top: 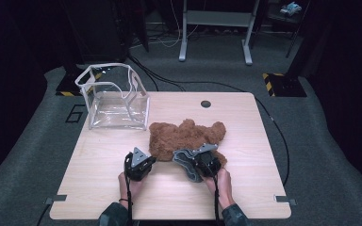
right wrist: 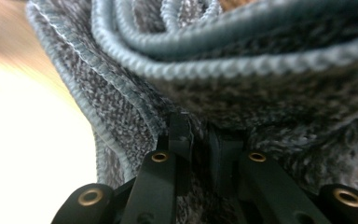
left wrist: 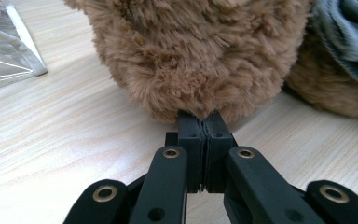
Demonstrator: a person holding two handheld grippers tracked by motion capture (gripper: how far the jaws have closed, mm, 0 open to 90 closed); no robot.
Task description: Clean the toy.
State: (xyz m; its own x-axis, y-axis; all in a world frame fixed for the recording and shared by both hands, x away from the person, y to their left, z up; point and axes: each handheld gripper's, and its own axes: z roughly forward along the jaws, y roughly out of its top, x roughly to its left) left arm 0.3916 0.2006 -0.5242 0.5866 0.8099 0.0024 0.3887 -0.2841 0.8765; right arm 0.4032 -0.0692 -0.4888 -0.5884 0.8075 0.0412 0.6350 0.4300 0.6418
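A brown plush teddy bear [top: 188, 134] lies on the wooden table [top: 103, 188], right of its middle. My left gripper [top: 150, 157] is at the bear's near left edge. In the left gripper view its jaws [left wrist: 204, 122] are pressed together with their tips in the bear's fur [left wrist: 200, 56]. A grey knitted garment [top: 186, 162] hangs against the bear's near side. My right gripper [top: 199, 162] is shut on it, and in the right gripper view the knit [right wrist: 237, 70] is pinched between the jaws [right wrist: 198, 128]. The garment's edge [left wrist: 349, 37] also appears in the left gripper view.
A clear plastic bag with white trim [top: 115, 101] stands open at the table's far left; its corner [left wrist: 4, 51] lies left of the bear. A round cable hole [top: 205, 103] is at the far edge. A grey desk frame [top: 217, 28] stands on the floor behind.
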